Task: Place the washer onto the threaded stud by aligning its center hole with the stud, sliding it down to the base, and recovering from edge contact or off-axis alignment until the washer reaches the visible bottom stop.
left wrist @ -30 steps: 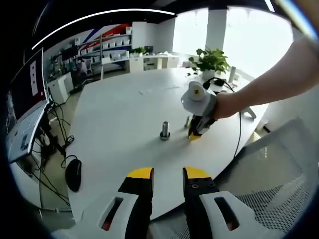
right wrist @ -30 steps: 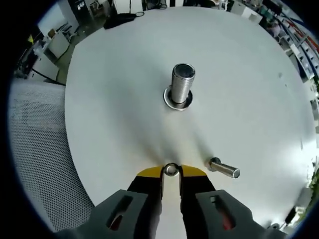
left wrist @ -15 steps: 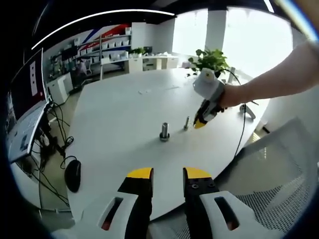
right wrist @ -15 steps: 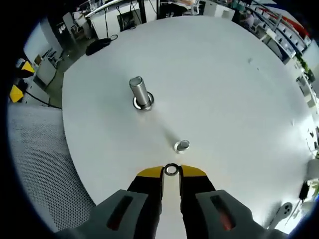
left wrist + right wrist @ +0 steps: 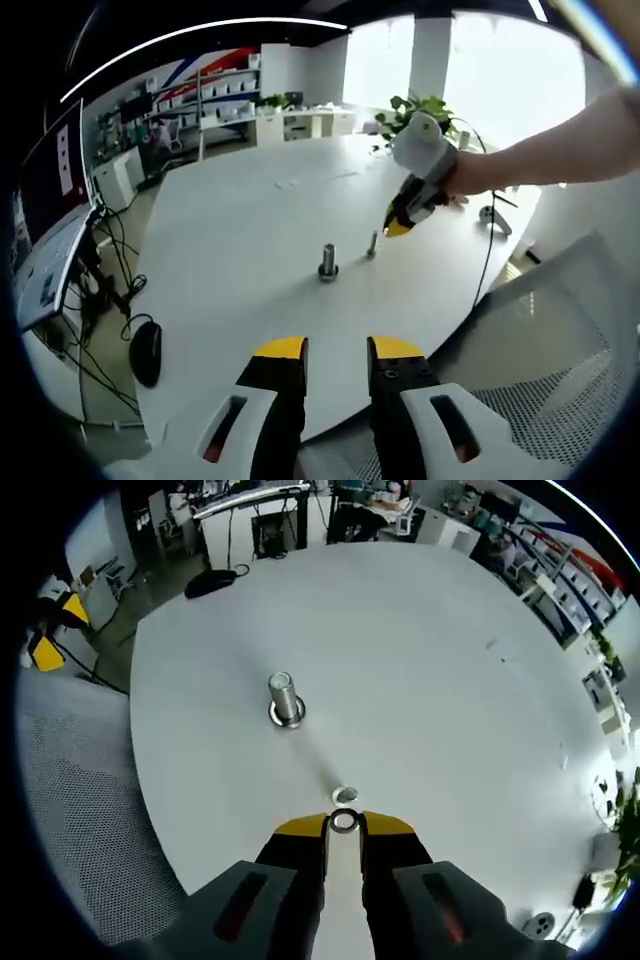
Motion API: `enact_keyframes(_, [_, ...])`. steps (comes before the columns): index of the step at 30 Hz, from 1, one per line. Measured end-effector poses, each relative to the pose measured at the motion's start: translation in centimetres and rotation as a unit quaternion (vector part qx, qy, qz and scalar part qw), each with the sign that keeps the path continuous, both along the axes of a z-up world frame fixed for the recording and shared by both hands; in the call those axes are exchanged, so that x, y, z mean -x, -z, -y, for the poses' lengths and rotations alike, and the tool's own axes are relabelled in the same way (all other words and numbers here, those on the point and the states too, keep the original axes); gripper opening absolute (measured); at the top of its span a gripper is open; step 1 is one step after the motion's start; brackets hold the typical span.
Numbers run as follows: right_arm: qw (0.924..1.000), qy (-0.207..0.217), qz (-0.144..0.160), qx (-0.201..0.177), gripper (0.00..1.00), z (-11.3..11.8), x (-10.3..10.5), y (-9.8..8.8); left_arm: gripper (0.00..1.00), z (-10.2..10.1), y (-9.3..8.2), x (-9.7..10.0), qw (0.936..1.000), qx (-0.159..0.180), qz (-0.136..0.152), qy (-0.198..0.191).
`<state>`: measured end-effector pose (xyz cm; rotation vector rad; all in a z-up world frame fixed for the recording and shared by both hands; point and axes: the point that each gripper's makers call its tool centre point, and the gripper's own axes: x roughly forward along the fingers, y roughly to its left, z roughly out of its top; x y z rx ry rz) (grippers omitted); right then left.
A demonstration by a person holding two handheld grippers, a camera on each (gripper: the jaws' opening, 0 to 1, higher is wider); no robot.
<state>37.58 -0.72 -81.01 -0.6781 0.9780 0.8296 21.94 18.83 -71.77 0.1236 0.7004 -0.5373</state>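
My right gripper (image 5: 343, 825) is shut on a small steel washer (image 5: 344, 821), pinched by its rim between the yellow tips. Just beyond it, the thin threaded stud (image 5: 344, 796) shows end-on, standing on the white round table (image 5: 450, 680). A thicker stud (image 5: 285, 698) with a ring at its base stands farther off. In the left gripper view a hand holds the right gripper (image 5: 398, 227) in the air above and to the right of the thin stud (image 5: 372, 244), with the thick stud (image 5: 327, 262) to its left. My left gripper (image 5: 338, 350) stays open near the table's front edge, holding nothing.
A black mouse (image 5: 147, 351), cables and a monitor (image 5: 50, 210) lie off the table's left. A potted plant (image 5: 425, 115) stands at the far side. A mesh chair (image 5: 560, 350) sits by the right edge; its mesh (image 5: 70, 810) also shows in the right gripper view.
The right gripper has risen from the table with the washer and moved up over the thin stud, which now shows end-on. The left gripper has not moved.
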Motion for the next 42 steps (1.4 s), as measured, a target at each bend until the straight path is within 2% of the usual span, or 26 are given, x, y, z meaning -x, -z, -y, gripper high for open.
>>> enact_keyframes(5, [0.9998,-0.009,0.019,0.001,0.14,-0.5,-0.5,-0.4,0.21,0.0,0.0,0.0,1.0,0.0,0.0,0.002])
enact_keyframes(14, [0.9996,-0.013,0.024,0.001,0.14,-1.5,-0.8,-0.2,0.21,0.0,0.0,0.0,1.0,0.002,0.0,0.002])
enact_keyframes(32, [0.9998,-0.006,0.012,0.015,0.14,-1.2,-1.3,1.0,0.21,0.2,0.0,0.0,0.9999,0.01,-0.001,0.002])
enact_keyframes(42, [0.9997,-0.003,0.0,0.026,0.14,-1.0,-1.1,2.5,0.21,0.2,0.0,0.1,0.9999,0.012,-0.004,0.003])
